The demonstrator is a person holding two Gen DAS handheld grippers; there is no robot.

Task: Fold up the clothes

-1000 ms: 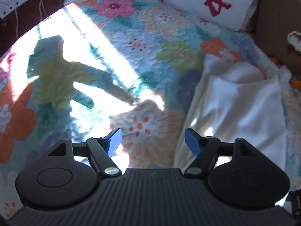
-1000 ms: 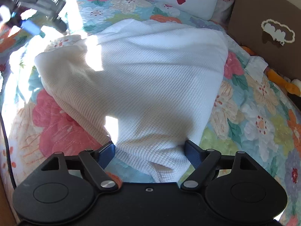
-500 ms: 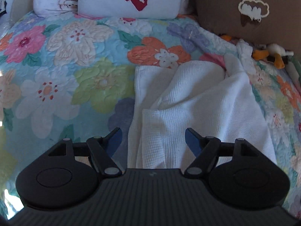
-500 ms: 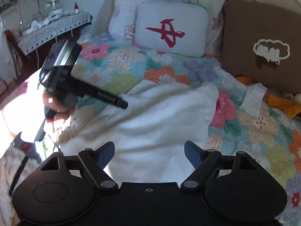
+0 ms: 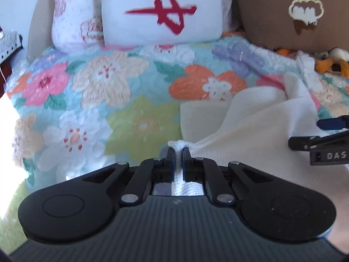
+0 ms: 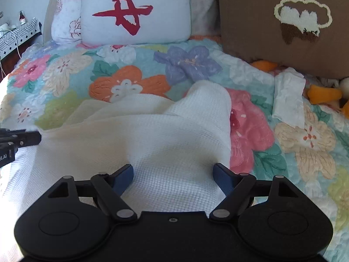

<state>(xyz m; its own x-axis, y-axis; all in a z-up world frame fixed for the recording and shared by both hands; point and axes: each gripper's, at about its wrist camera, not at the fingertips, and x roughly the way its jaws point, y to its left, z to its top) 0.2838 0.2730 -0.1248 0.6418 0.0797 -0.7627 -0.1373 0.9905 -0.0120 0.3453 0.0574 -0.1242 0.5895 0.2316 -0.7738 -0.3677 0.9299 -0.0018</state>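
A white waffle-knit garment (image 6: 152,144) is spread on the floral quilt (image 6: 135,69) of a bed, with its far part bunched into soft folds and one rounded hump raised near a pink flower of the pattern. In the left wrist view the left gripper (image 5: 178,150) is seen closed tightly on a small pinch of the garment's edge (image 5: 177,145); a strip of the white fabric is visible between the two fingers down to the gripper's body. This pinched edge is found at the left border of the cloth, just beside a green flower of the quilt.

The right gripper (image 6: 173,172) is held wide apart over the near part of the garment. Its blue fingertips (image 6: 126,174) are placed on or just above the fabric, one on each side of a smooth stretch of cloth, and nothing is gripped between them. The same gripper is seen from the side at the right border of the left wrist view (image 5: 327,135).

At the head of the bed a white pillow with a red mark (image 6: 135,11) is leaned against a flowered pillow (image 6: 63,26). A brown cushion with a cloud-like patch (image 6: 283,21) is stood at the right. A crumpled white tissue (image 6: 288,96) is laid on the quilt near an orange plush toy (image 6: 322,93), well apart from the garment.
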